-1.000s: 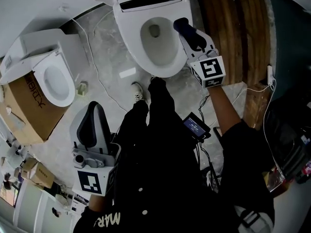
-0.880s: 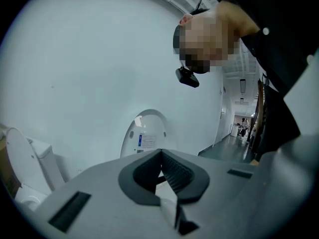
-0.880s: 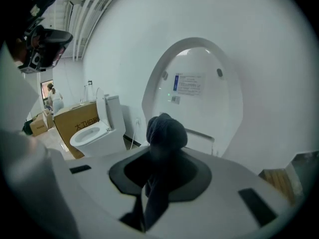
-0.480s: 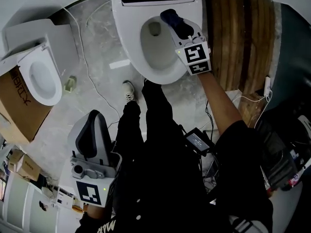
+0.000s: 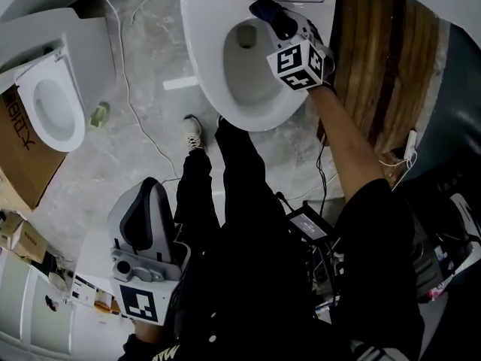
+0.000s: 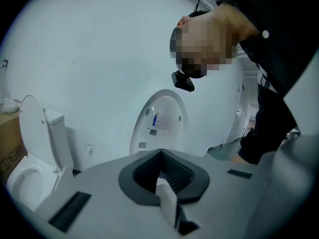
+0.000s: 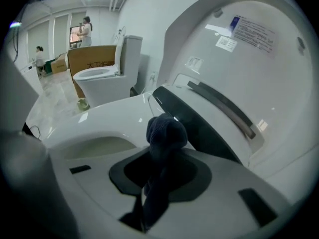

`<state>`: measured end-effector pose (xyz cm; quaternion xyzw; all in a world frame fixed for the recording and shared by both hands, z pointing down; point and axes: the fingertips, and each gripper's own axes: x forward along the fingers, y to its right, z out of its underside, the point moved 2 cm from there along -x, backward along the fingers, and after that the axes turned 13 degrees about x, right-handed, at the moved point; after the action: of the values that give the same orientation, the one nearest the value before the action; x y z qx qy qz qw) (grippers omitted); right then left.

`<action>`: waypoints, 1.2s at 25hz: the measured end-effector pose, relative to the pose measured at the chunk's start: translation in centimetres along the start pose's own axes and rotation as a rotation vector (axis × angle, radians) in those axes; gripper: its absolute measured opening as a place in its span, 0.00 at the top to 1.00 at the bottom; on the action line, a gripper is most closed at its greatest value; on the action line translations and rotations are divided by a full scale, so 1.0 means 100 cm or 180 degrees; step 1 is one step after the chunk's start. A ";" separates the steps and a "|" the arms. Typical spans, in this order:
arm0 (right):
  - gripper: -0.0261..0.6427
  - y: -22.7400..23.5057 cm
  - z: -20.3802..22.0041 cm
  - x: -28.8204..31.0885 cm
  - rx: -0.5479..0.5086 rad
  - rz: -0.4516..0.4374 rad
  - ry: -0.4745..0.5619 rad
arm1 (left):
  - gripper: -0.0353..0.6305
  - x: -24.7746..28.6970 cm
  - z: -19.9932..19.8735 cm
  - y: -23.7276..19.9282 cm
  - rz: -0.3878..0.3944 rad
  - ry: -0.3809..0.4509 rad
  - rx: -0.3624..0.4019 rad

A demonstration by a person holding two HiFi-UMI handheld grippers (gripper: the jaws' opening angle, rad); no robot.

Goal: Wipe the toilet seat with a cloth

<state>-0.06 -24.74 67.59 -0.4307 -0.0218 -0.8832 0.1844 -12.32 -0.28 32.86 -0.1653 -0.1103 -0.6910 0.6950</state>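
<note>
A white toilet fills the top of the head view, its seat (image 5: 204,59) ringing the bowl. My right gripper (image 5: 282,27) is over the seat's rear right part, near the hinge, shut on a dark blue cloth (image 5: 264,9). In the right gripper view the cloth (image 7: 166,129) bulges out of the right gripper (image 7: 158,159) just above the seat (image 7: 99,117), with the raised lid (image 7: 239,54) behind. My left gripper (image 5: 143,205) hangs low at the person's left side, far from the toilet. In its own view the left gripper (image 6: 162,172) is shut on nothing.
A second toilet (image 5: 49,104) and a cardboard box (image 5: 16,153) stand at the left. A cable (image 5: 139,119) runs across the marble floor. A wooden panel (image 5: 383,59) borders the toilet's right. The person's shoe (image 5: 193,131) is by the bowl's front. Two people (image 7: 85,29) are far off.
My right gripper has carried the cloth back along the seat's right side toward the hinge. The left gripper has stayed at the person's side.
</note>
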 end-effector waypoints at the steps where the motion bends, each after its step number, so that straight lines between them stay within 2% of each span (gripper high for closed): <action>1: 0.84 0.000 0.002 0.005 -0.0103 0.0018 -0.0037 | 0.94 0.001 0.003 -0.001 -0.0015 -0.0015 -0.0018; 7: 0.84 -0.005 0.021 0.038 -0.1009 -0.0013 -0.0374 | 0.94 0.008 0.016 -0.005 -0.0075 -0.0057 -0.0097; 11: 0.83 -0.008 0.028 0.040 -0.1690 -0.0044 -0.0374 | 0.94 0.009 0.021 -0.003 -0.0090 -0.0084 -0.0137; 19: 0.83 -0.007 0.048 0.033 -0.2645 -0.0513 -0.0527 | 0.94 0.012 0.017 -0.002 -0.0057 -0.0060 -0.0081; 23: 0.83 0.001 0.063 0.025 -0.2812 -0.0632 -0.0672 | 0.94 0.011 0.016 0.000 -0.0030 -0.0053 -0.0059; 30: 0.83 0.008 0.072 0.020 -0.2751 -0.0685 -0.0847 | 0.94 0.011 0.014 0.002 -0.0008 -0.0030 -0.0047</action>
<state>4.54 -24.68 73.54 -0.5729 0.2801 -0.7625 -0.1091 -11.98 -0.80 34.59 -0.1736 -0.1087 -0.6919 0.6923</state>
